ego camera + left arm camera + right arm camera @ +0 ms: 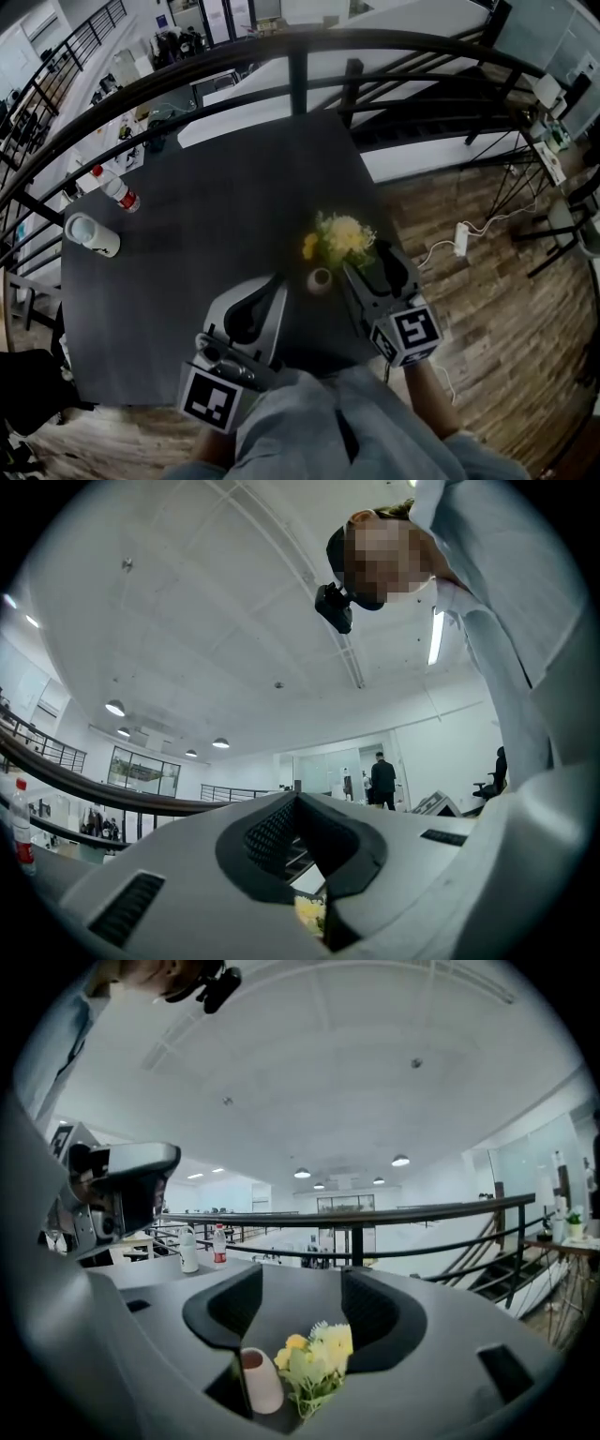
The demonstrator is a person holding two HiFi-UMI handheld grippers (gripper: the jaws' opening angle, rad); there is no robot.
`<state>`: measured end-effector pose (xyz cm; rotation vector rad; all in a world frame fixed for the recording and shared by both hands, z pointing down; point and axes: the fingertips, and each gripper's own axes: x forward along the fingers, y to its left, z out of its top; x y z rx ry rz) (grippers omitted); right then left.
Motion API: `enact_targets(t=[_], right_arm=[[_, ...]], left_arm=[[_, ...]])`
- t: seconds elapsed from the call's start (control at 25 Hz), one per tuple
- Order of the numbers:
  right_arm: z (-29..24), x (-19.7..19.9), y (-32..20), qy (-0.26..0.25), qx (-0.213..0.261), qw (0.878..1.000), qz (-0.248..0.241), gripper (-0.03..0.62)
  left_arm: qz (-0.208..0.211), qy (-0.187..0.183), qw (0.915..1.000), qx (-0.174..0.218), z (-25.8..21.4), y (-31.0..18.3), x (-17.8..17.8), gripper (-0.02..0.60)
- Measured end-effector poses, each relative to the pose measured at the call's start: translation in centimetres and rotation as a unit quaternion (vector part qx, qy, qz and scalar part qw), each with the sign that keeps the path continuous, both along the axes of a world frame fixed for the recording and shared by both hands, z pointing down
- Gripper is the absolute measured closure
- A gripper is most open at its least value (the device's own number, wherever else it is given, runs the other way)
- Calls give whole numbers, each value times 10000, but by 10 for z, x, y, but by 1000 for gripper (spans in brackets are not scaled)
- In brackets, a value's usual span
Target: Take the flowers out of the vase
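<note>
Just beside empty small white rounded vase (pixel 263 1384): bunch of yellow flowers (pixel 319 1358) clamped by right gripper (pixel 302 1281); left of vase, left gripper (pixel 298 803) closed, empty.

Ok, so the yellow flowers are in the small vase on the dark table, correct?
No: the flowers are out of the vase. The right gripper view shows its mouth empty, with the bunch beside it, held between the right tongs. The vase does stand on the dark table.
</note>
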<state>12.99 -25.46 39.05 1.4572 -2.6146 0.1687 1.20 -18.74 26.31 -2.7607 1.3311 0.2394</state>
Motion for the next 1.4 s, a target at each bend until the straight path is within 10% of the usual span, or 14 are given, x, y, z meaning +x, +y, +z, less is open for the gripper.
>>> enact_targets(t=[0.36, 0.68, 1.4], right_arm=[[-72, -17, 17, -376, 856, 9951, -327, 395], [-87, -26, 30, -253, 1255, 9908, -436, 589], [-105, -16, 30, -450, 1451, 9879, -304, 592]], left_arm=[[-16, 17, 10000, 82, -5, 3, -1, 583], [-20, -3, 9999, 124, -7, 5, 0, 583], [-30, -10, 9999, 123, -7, 4, -1, 583]])
